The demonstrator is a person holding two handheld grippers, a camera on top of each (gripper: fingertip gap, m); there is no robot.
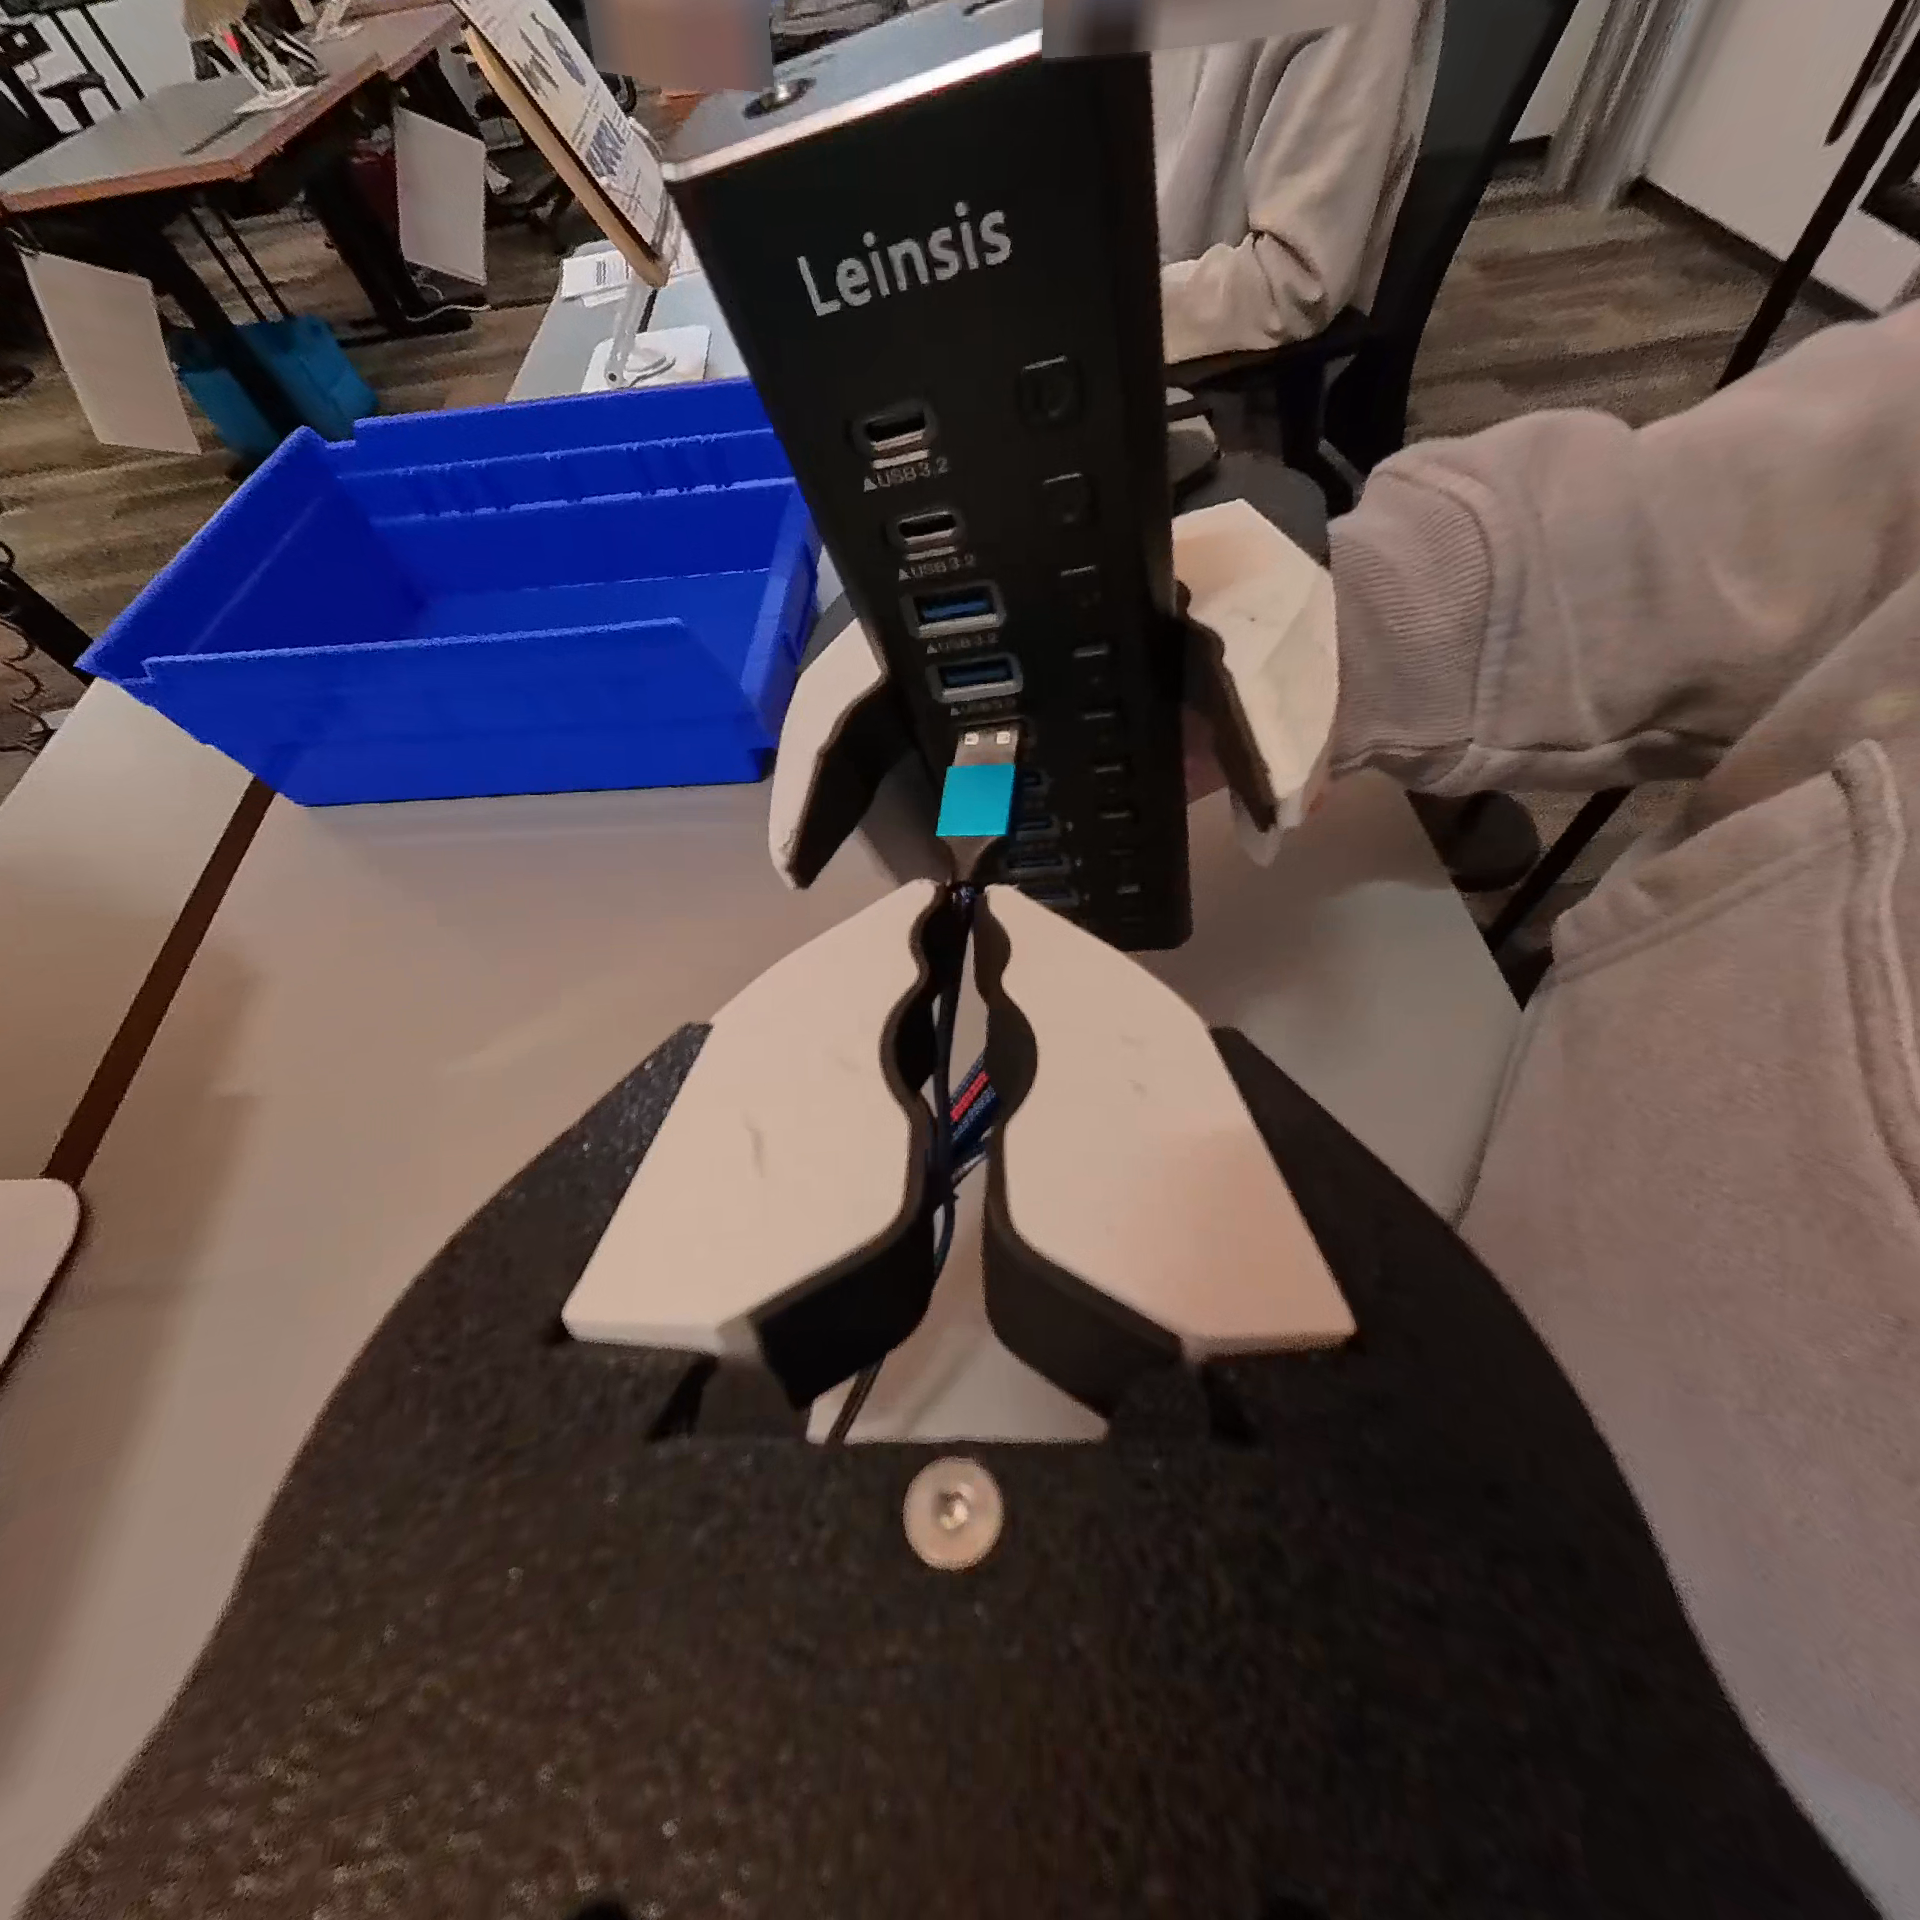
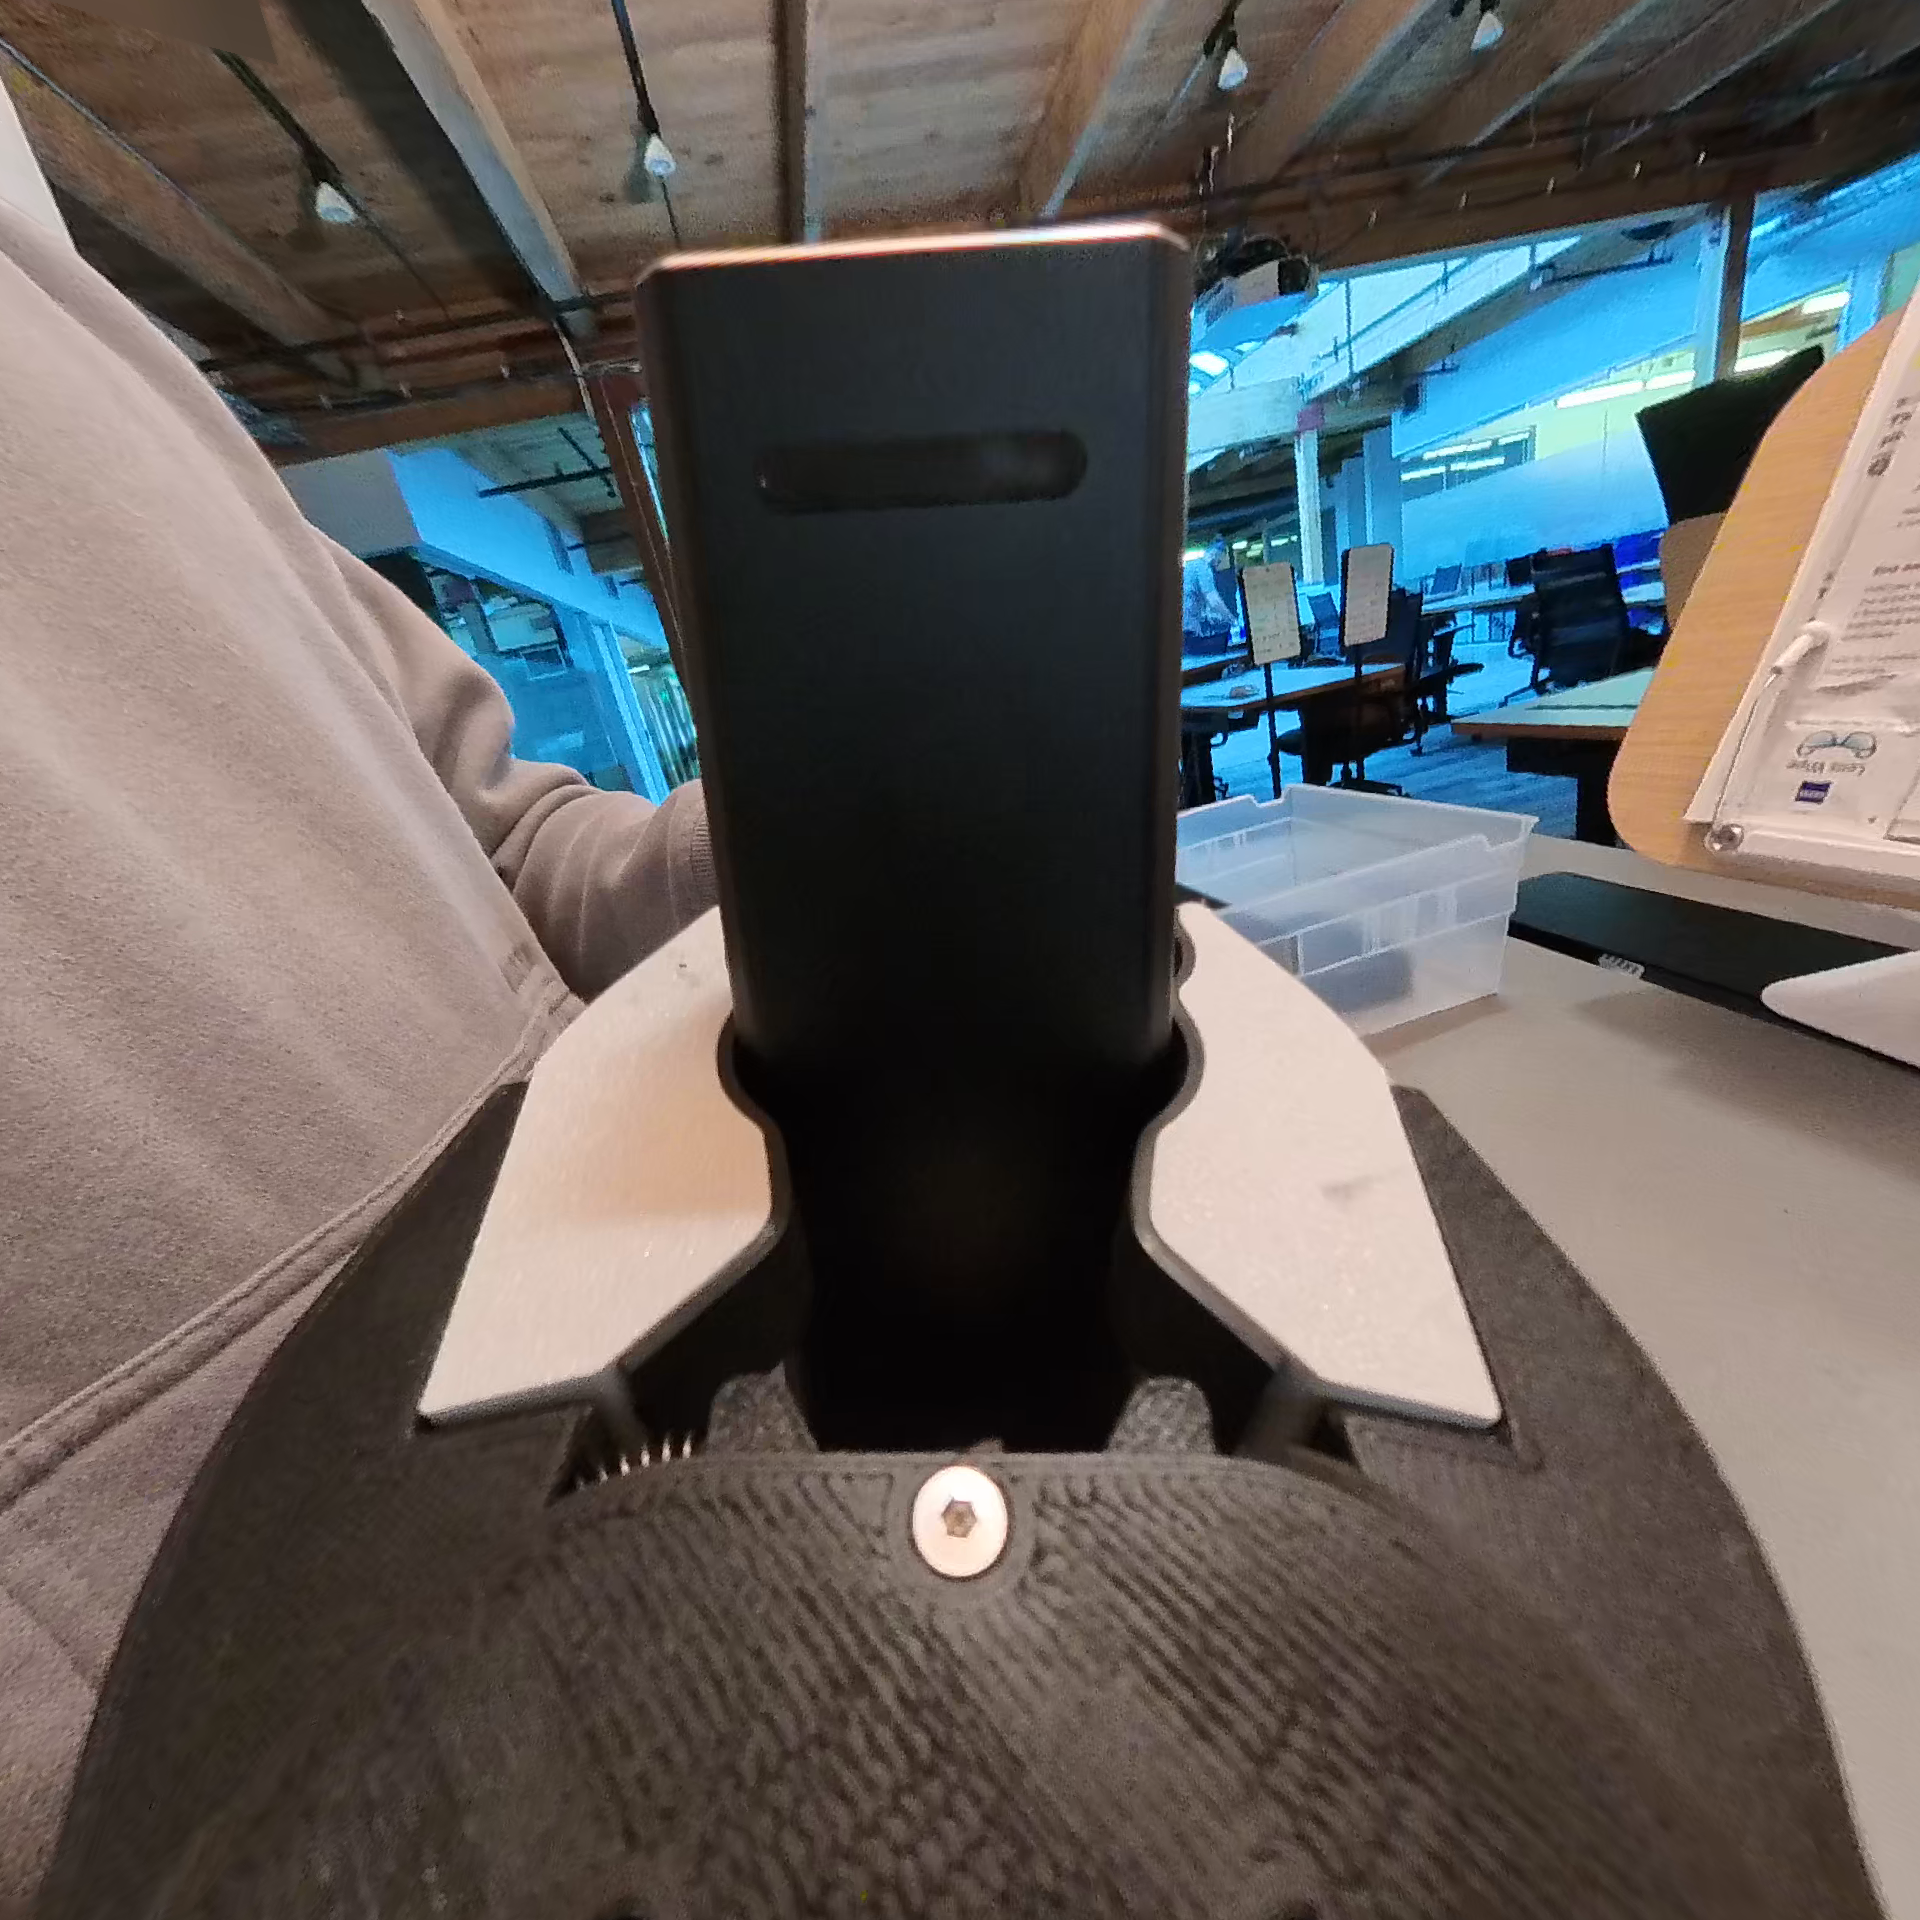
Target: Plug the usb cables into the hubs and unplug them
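Note:
My left gripper (image 1: 961,894) is shut on a USB cable just behind its teal-sleeved plug (image 1: 977,795). The plug's metal tip points up in front of the black hub (image 1: 966,499), at its column of ports below two blue ports; whether it touches the hub I cannot tell. The braided cable (image 1: 961,1112) runs down between my fingers. My right gripper (image 2: 956,997) is shut on the hub and holds it upright above the table; it also shows in the left wrist view (image 1: 1023,748). The right wrist view shows the hub's plain back (image 2: 925,644).
A blue bin (image 1: 468,623) sits on the grey table (image 1: 416,987) at the left. A clear plastic bin (image 2: 1361,894) and a wooden clipboard stand (image 2: 1745,665) are at the right. A person's grey sleeve (image 1: 1621,582) reaches in from the right.

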